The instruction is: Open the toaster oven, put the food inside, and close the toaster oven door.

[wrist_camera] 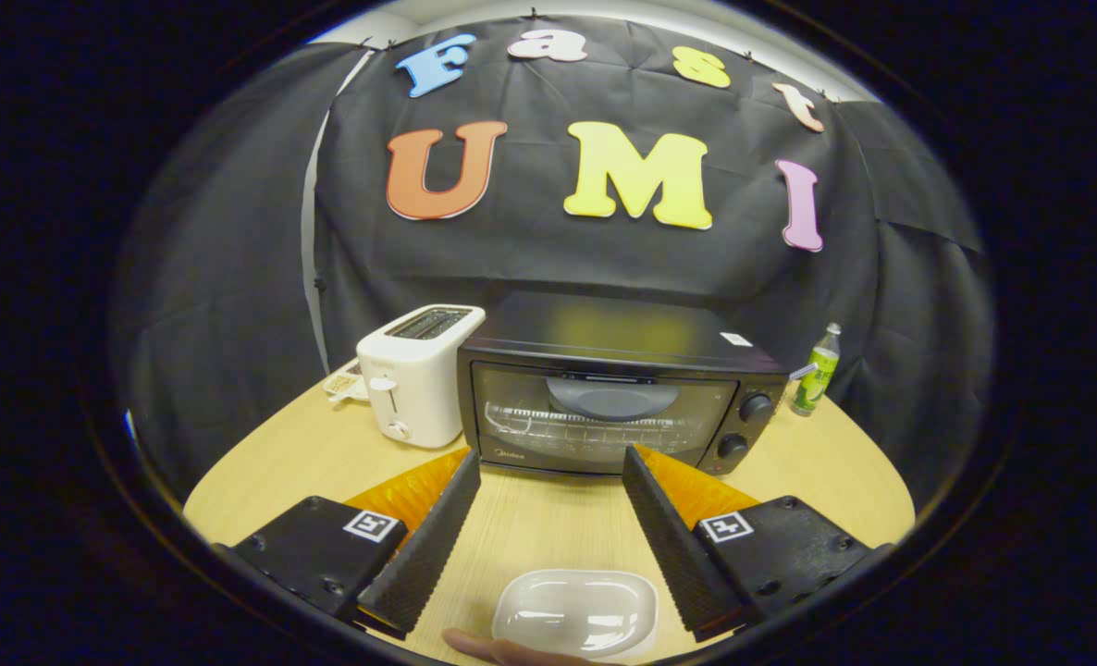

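A black toaster oven (609, 393) stands on the wooden table (308, 462) just beyond my fingers, its glass door shut, a wire rack visible inside and two knobs on its right side. My gripper (551, 459) is open, its fingers spread wide and level with the oven's lower front. Low between the fingers, close to me, lies a white oval dish (576, 612); I see no food on it. A fingertip of a person's hand (502, 649) touches the dish's near rim.
A white two-slot toaster (417, 377) stands directly left of the oven, with a small white item (343, 383) behind it. A green bottle (817, 370) stands at the oven's back right. Black cloth walls close the booth behind.
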Action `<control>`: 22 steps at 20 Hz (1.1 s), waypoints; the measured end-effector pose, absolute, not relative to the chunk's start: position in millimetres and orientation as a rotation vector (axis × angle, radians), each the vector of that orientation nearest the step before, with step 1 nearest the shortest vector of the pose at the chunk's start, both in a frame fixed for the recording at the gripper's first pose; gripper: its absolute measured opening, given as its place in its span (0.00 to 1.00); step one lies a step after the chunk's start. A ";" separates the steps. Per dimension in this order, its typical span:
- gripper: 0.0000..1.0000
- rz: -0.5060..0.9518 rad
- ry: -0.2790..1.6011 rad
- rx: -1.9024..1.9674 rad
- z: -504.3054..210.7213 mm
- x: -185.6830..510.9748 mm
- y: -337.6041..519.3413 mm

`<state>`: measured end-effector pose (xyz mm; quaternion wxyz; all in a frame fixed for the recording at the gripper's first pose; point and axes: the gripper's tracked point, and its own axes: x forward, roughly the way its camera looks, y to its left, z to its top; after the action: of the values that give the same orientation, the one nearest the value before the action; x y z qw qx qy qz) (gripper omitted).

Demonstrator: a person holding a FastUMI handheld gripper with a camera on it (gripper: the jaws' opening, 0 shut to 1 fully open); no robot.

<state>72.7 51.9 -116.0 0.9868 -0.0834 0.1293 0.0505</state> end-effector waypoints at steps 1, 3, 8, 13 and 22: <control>1.00 0.094 0.240 -0.171 -104.9 65.1 51.5; 1.00 0.088 0.215 -0.148 -81.7 46.1 51.4; 1.00 0.055 0.044 -0.102 3.9 -11.3 45.6; 1.00 0.029 -0.068 -0.146 56.5 -61.4 27.7; 1.00 0.052 -0.227 -0.070 88.4 -120.6 -11.2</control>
<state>-120.6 -11.2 88.4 0.9926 -0.0348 -0.1134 0.0258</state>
